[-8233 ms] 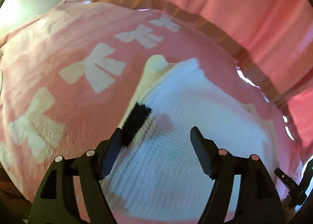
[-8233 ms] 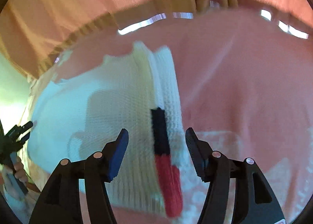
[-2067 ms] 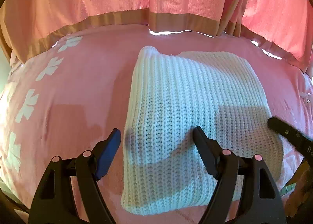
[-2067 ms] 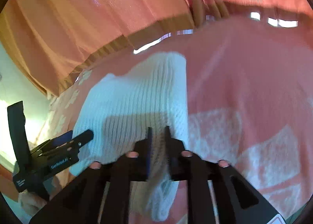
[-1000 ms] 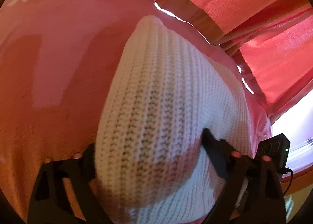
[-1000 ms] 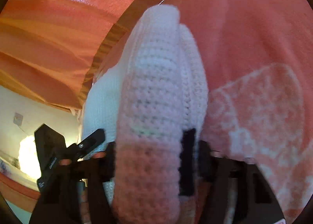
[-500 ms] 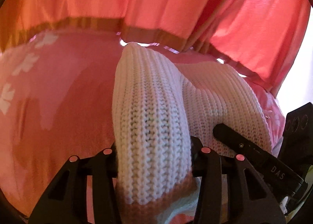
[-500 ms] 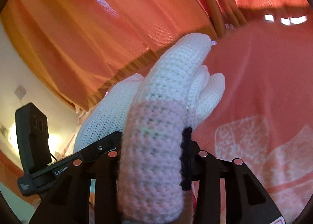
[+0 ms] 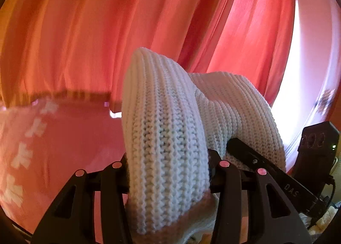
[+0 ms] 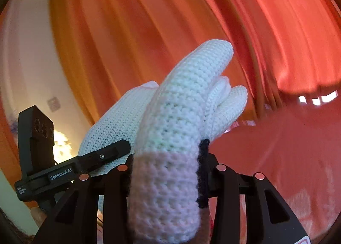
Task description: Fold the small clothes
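Note:
A folded white knitted garment (image 9: 166,137) with a pinkish hem band is held up off the pink bed cover (image 9: 70,135). My left gripper (image 9: 168,171) is shut on its left end, the thick fold bulging between the jaws. My right gripper (image 10: 166,171) is shut on the other end of the garment (image 10: 177,120), where a black trim strip (image 10: 202,171) shows beside the right jaw. Each gripper shows in the other's view: the right one in the left wrist view (image 9: 266,167), the left one in the right wrist view (image 10: 70,169).
Red-orange curtains (image 9: 106,30) with a tan hem hang behind the bed and fill the upper half of both views (image 10: 191,20). The pink cover with white patterns lies below (image 10: 287,158). A pale wall (image 10: 27,62) is at the left of the right wrist view.
Both grippers closed on the ends of the folded garment and have lifted it off the bed cover. Both views have tilted up towards the curtains.

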